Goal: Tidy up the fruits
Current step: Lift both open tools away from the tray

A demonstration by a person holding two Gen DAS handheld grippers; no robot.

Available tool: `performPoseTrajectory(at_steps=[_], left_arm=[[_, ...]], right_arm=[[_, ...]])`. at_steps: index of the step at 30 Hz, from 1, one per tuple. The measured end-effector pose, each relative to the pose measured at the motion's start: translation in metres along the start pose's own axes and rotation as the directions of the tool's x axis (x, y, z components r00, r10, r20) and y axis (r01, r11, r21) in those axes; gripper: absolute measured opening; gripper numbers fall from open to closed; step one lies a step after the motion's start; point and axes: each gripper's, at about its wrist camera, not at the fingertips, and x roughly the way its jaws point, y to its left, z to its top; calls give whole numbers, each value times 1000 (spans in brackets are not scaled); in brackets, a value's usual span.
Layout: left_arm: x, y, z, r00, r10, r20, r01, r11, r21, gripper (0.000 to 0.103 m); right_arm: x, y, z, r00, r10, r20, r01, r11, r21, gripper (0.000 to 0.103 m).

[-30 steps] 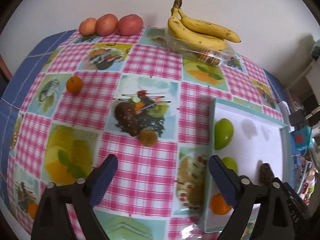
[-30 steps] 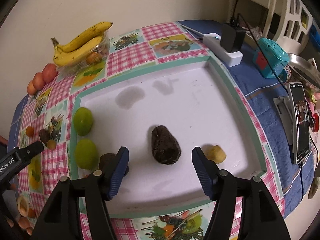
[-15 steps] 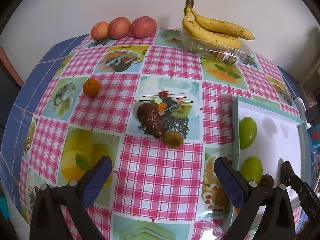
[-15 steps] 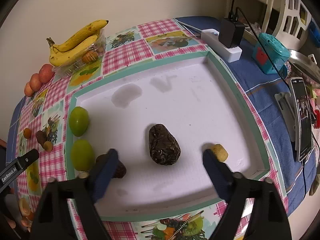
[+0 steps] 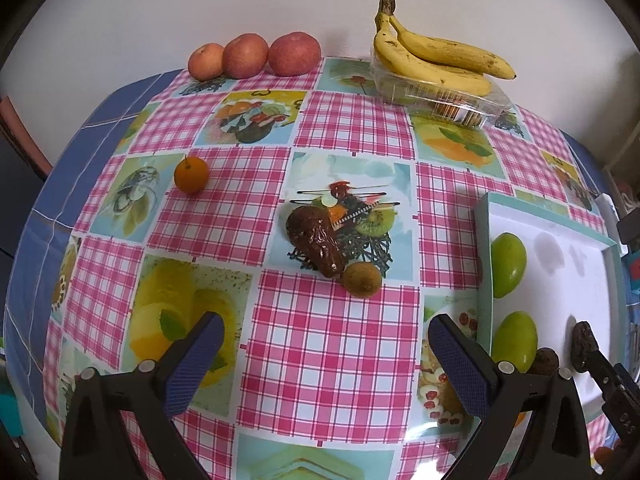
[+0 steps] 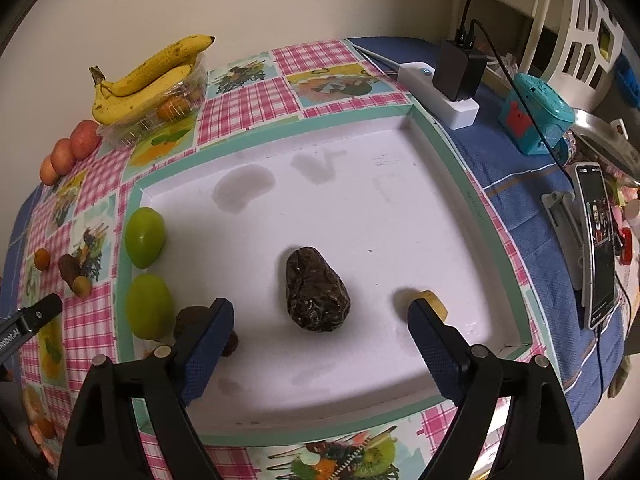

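Left wrist view: my left claw [image 5: 322, 354] hangs released above the checked counter [image 5: 332, 364], jaws spread wide. Beyond it a dark wrinkled fruit [image 5: 314, 242] touches a small brown fruit [image 5: 362, 279]; a small orange [image 5: 191, 175] sits well apart, left of that pair. Right of the pair, the white tray [image 5: 482, 264] holds two green fruits [image 5: 507, 265].

Right wrist view: my right claw [image 6: 320, 330] is released over the tray [image 6: 424, 208], empty. A second dark wrinkled fruit [image 6: 316, 290] lies between and just beyond its fingertips. Also in the tray are the green fruits [image 6: 145, 237] at its left wall, a brown fruit [image 6: 192, 320], and a small yellow piece [image 6: 434, 304] behind my right finger.
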Motion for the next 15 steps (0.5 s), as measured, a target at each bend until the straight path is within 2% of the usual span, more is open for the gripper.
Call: performPoseTrajectory(at_steps=[9,15], left_arm=[[-2,0,-4,1000,-7,-3,8,1000,14,103],[-13,1,-12,1000,13,23,-15,998,65,103]], right_arm=[[0,2,-3,1000,-4,-12,4,1000,-8,89],[-7,10,-10,1000,23,-1,-23,1000,-14,89]])
